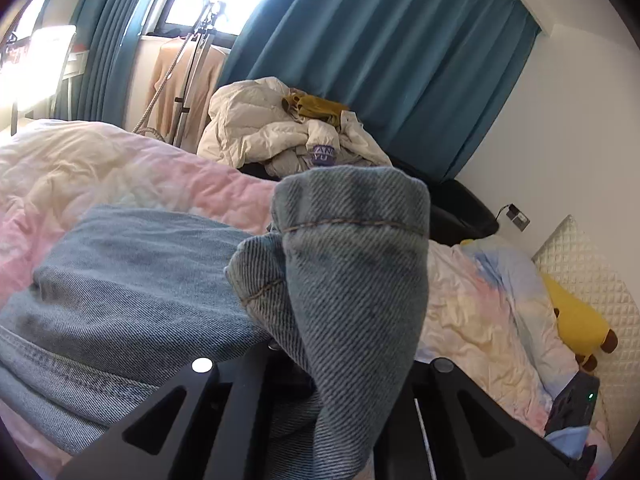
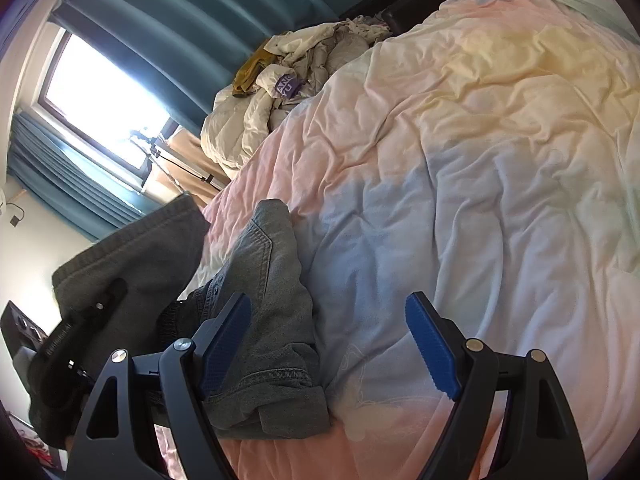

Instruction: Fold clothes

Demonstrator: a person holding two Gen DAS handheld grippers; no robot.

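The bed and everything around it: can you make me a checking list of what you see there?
Surface: rumpled pastel pink, yellow and blue quilt covering the bed.
Job's things: light blue denim jeans lying on the quilt, one hemmed leg end lifted.
Clutter: heap of cream padded jackets beside the bed; yellow plush toy near the quilted white headboard.
Grippers: left gripper shut on the leg end; right gripper open above the quilt, beside the jeans.
Cables: dark plug lead at a wall socket.
Surroundings: teal curtains, bright window.
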